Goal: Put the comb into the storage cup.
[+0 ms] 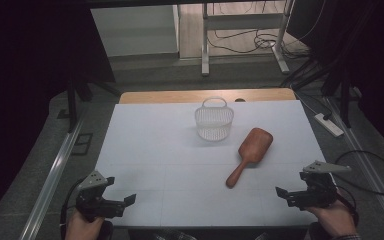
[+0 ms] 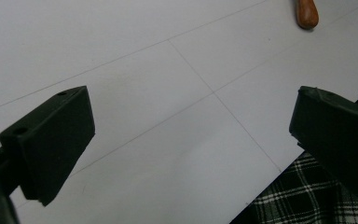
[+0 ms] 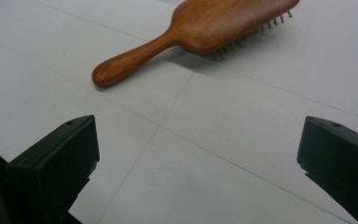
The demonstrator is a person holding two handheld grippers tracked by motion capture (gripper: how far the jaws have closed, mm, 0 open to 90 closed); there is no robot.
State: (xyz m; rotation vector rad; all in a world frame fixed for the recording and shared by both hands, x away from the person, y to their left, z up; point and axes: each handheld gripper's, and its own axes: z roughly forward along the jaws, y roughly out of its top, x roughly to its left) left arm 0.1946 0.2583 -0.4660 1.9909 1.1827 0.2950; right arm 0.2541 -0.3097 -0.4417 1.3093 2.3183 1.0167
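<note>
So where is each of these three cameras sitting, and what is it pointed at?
High view: above the person's side, looking forward and down on the white table, basket and wooden hairbrush; both hands and the left gripper and right gripper show.
Left gripper view: on the left gripper, looking along its open jaws across the table; a plaid garment shows.
Right gripper view: on the right gripper, facing the hairbrush between open jaws.
Shared: the hairbrush appears in all three.
</note>
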